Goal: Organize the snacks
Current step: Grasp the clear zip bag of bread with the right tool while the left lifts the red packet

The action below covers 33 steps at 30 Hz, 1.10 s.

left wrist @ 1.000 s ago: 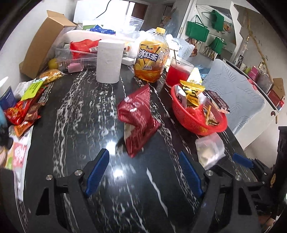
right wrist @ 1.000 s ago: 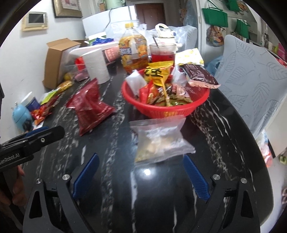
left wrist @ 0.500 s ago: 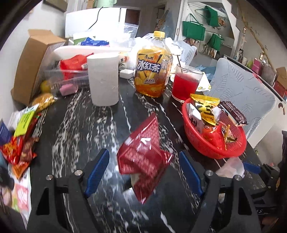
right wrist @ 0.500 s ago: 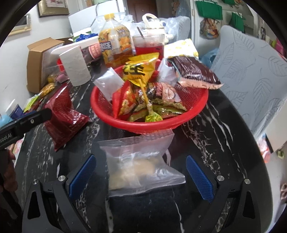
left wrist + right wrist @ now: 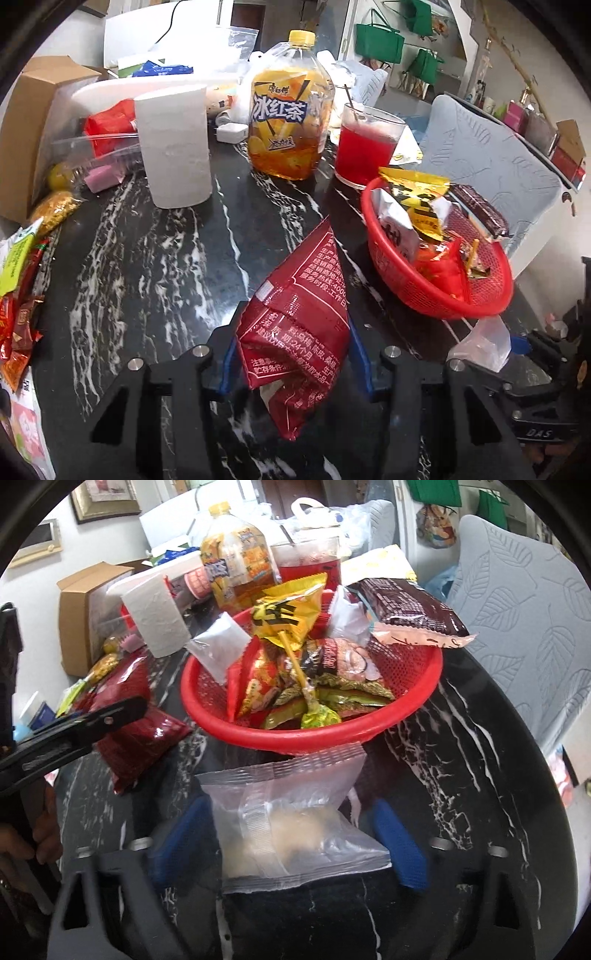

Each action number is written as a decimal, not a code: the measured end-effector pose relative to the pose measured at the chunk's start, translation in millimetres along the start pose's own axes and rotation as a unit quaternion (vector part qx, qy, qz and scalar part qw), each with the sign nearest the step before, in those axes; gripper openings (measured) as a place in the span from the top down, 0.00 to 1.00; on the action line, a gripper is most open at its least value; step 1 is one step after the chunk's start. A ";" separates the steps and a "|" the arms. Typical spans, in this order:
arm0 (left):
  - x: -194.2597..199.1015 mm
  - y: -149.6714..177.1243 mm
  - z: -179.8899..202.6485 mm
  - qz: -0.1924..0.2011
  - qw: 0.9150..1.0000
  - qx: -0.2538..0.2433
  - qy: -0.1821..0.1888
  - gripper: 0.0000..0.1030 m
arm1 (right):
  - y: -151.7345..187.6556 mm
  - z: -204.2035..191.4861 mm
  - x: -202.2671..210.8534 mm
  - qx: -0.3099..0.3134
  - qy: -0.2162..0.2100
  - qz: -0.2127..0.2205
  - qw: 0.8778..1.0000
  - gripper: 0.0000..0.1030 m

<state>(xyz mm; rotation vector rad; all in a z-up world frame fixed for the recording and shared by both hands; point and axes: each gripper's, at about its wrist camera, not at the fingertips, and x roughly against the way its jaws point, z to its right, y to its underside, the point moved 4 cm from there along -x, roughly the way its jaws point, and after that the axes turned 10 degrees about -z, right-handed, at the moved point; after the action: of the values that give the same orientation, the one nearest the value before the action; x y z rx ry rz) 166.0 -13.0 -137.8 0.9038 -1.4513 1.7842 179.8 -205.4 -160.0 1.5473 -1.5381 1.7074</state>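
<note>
- Black marble-veined tabletop (image 5: 155, 266) spread out under me, with a paper roll (image 5: 173, 144), a big iced-tea bottle (image 5: 286, 110) and a cup of red drink (image 5: 364, 147) crowding the far end.
- My left gripper (image 5: 291, 354) angled steeply down, and its blue pads had just closed in against both sides of the dark red snack bag (image 5: 299, 325) — clamped on it.
- A second earlier that bag lay loose ahead of the wide-spread fingers; now it sat squeezed right between them.
- My right gripper (image 5: 291, 842) pointed down just as steeply at the clear packet (image 5: 295, 819), which lay flat on the table just in front of the red basket (image 5: 406, 709).
- Its fingers had just been narrowing too, the packet between them, but the pads stood a little off its edges — not yet gripping.
- The basket loomed far nearer than before, heaped with wrappers, a yellow packet (image 5: 288, 613) on top.
</note>
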 end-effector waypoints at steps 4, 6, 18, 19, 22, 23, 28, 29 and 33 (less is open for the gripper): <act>3.8 8.2 5.6 -0.010 1.000 -0.006 0.013 0.54 | 5.6 -3.3 -0.1 0.003 -0.014 -0.006 1.000 0.35; 7.7 14.6 9.5 -0.016 1.000 -0.009 0.019 0.54 | 9.3 -5.0 2.6 0.005 -0.017 -0.007 1.000 0.36; 36.3 68.6 38.8 -0.044 0.998 -0.019 0.049 0.54 | 46.8 -11.6 22.2 0.015 -0.019 -0.015 1.000 0.37; 38.8 73.4 41.7 -0.047 0.997 -0.021 0.051 0.54 | 50.6 -11.8 24.2 0.016 -0.019 -0.016 1.000 0.37; 44.2 84.2 49.3 -0.056 0.996 -0.028 0.060 0.54 | 63.3 -11.6 30.3 0.019 -0.019 -0.018 0.999 0.37; 46.1 88.1 52.2 -0.059 0.996 -0.031 0.064 0.54 | 66.3 -11.6 31.3 0.019 -0.019 -0.019 0.999 0.37; 51.1 101.6 62.2 -0.065 0.994 -0.047 0.072 0.54 | 80.6 -8.4 39.8 0.018 -0.017 -0.022 0.999 0.36; 48.6 103.0 62.4 -0.070 0.994 -0.046 0.074 0.54 | 83.0 -7.9 41.2 0.018 -0.017 -0.022 0.999 0.36; 29.5 106.4 57.0 -0.108 0.988 -0.015 0.107 0.50 | 87.6 -9.8 41.5 0.020 -0.014 -0.027 0.999 0.35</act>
<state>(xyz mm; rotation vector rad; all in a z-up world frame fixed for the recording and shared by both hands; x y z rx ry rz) 67.5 -85.0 -161.0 0.7952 -1.1951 1.6390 89.6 -242.0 -162.2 1.6242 -1.4698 1.7048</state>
